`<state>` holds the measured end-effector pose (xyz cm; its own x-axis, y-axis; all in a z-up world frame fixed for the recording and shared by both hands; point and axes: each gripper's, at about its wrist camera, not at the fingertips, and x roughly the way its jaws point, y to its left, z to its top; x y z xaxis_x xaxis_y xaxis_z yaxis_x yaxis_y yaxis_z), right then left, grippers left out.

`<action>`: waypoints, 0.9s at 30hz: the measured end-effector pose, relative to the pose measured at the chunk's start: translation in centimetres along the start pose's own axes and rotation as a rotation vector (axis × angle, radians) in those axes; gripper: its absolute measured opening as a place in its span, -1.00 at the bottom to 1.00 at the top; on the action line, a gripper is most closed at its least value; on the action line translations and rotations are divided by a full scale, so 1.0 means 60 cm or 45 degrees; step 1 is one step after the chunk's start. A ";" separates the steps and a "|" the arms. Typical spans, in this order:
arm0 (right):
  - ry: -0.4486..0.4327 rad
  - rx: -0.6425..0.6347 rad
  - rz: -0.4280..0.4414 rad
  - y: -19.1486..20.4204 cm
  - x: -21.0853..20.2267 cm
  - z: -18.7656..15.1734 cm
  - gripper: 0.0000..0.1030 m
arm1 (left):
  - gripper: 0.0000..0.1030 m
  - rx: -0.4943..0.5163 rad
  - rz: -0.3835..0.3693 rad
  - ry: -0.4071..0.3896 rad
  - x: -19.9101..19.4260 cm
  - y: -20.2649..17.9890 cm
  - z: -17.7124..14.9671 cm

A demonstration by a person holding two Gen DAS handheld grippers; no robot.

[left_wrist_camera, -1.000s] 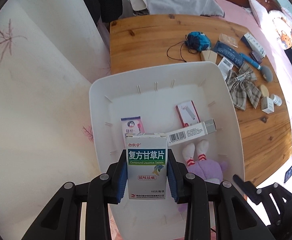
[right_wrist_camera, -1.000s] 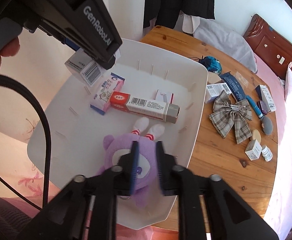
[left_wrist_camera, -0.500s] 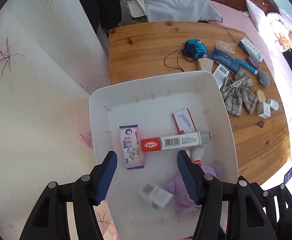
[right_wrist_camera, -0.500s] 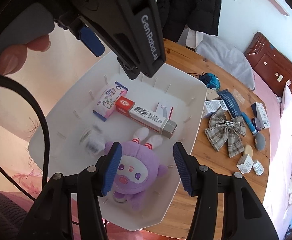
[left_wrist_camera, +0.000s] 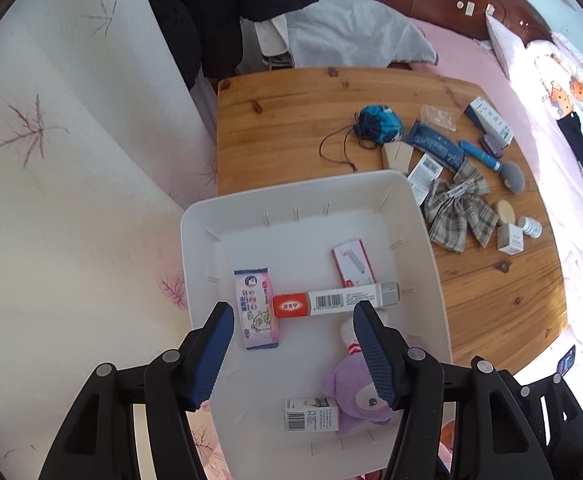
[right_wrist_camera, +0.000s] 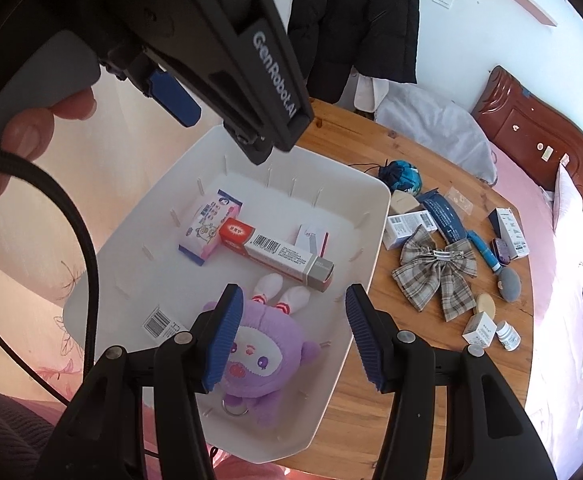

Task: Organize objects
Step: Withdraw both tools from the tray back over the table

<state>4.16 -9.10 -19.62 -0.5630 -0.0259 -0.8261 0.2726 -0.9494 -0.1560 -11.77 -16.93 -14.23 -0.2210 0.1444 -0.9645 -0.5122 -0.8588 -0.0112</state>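
Note:
My left gripper (left_wrist_camera: pixel 291 312) hangs open above the white tray (left_wrist_camera: pixel 303 188), with nothing between its blue pads. Below it, a white medicine box (left_wrist_camera: pixel 311 420) lies flat in the tray beside a purple plush toy (left_wrist_camera: pixel 355 396). My right gripper (right_wrist_camera: pixel 293 294) is open too, its pads apart above the plush toy (right_wrist_camera: pixel 267 352), which lies face up. The medicine box (right_wrist_camera: pixel 159 322) sits left of the plush. A red-and-white toothpaste box (right_wrist_camera: pixel 275 254), a pink tissue pack (right_wrist_camera: pixel 209 226) and a small red-edged box (right_wrist_camera: pixel 311 236) lie further in.
The wooden table (left_wrist_camera: pixel 291 120) beyond the tray holds a plaid bow (left_wrist_camera: pixel 459 212), a blue pouch (left_wrist_camera: pixel 379 124), a blue brush and several small boxes. A pink bed lies to the right, a white wall to the left. A hand (right_wrist_camera: pixel 31 128) and black cable fill the right view's left side.
Both grippers have opened and risen. The medicine box left the left gripper and now lies in the tray beside the plush. The right gripper let go of the plush.

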 end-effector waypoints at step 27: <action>-0.108 0.133 -0.023 -0.095 -0.051 -0.006 0.12 | 0.23 0.040 -0.079 -0.147 -0.073 -0.076 0.046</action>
<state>4.61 -3.49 -16.43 -0.6324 -0.0304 -0.7740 0.1812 -0.9773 -0.1097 -10.76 -12.31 -9.26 -0.2811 0.2536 -0.9256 -0.5530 -0.8311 -0.0597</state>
